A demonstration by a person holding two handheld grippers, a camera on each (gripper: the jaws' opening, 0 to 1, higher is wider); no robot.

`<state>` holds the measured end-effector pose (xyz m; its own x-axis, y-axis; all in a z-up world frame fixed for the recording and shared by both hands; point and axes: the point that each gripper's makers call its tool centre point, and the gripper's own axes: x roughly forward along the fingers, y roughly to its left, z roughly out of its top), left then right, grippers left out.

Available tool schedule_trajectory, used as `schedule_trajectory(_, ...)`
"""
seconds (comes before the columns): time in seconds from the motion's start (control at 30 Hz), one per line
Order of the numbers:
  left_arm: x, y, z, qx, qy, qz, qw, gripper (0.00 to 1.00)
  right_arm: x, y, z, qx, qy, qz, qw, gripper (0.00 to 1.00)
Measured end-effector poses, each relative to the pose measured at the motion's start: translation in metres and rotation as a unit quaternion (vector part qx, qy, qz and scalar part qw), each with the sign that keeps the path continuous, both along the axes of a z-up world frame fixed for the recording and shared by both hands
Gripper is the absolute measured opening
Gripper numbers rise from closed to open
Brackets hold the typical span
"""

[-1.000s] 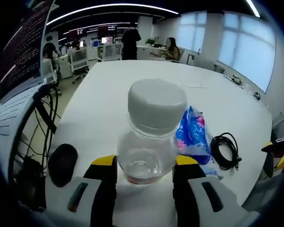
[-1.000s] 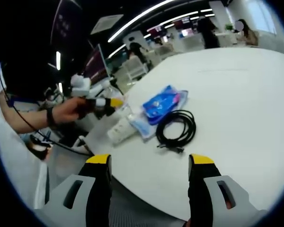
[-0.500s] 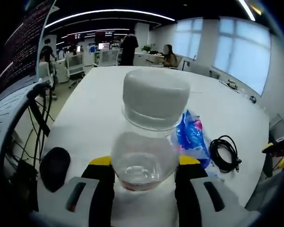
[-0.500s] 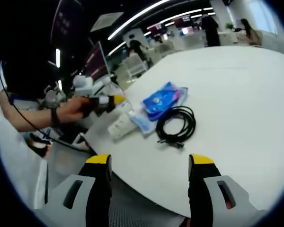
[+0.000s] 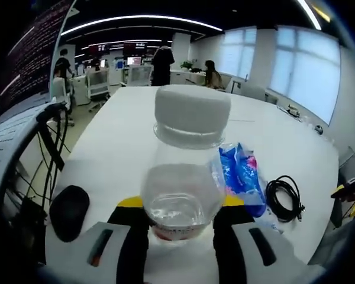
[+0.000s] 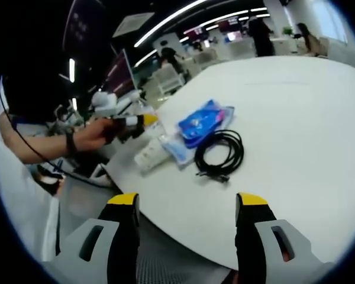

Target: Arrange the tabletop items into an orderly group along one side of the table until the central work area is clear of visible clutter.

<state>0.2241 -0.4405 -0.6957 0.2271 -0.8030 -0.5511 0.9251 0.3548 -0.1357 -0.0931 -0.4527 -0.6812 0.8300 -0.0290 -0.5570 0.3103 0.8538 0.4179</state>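
Left tool [image 5: 178, 207] grips clear bottle [image 5: 185, 171] low: light, slippery, crushable; hold below cap. Right tool [image 6: 186, 207] open, empty.

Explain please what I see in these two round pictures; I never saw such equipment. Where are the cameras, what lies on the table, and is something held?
There is no robot: a person holds a hand-held gripper in each hand, and each carries a fisheye camera looking along its jaws. In the left gripper view, the left hand-held gripper holds a clear bottle with a white cap. The right hand-held gripper is open and empty. On the white table lie a blue packet, a coiled black cable and a dark mouse-like object.
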Motion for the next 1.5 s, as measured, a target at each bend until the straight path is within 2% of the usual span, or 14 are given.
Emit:
schedule_trajectory(0.33, 0.009, -0.012, 0.006, -0.004, -0.001, 0.000, 1.0000, 0.40, 0.001, -0.003, 0.001, -0.001, -0.003, -0.004, 1.0000, 0.64)
schedule_trajectory(0.77, 0.027, -0.040, 0.016, -0.011, -0.010, 0.003, 0.9999, 0.40, -0.002, -0.005, 0.000, -0.001, -0.001, -0.009, 1.0000, 0.64)
schedule_trajectory(1.2, 0.042, -0.062, 0.011, -0.011, -0.004, 0.013, 0.9998, 0.40, -0.007, -0.009, 0.001, -0.002, -0.001, -0.018, 0.9998, 0.64)
schedule_trajectory(1.5, 0.051, -0.074, 0.007, -0.008, -0.007, 0.020, 0.9997, 0.40, -0.005, -0.001, -0.004, 0.005, 0.000, -0.016, 0.9999, 0.64)
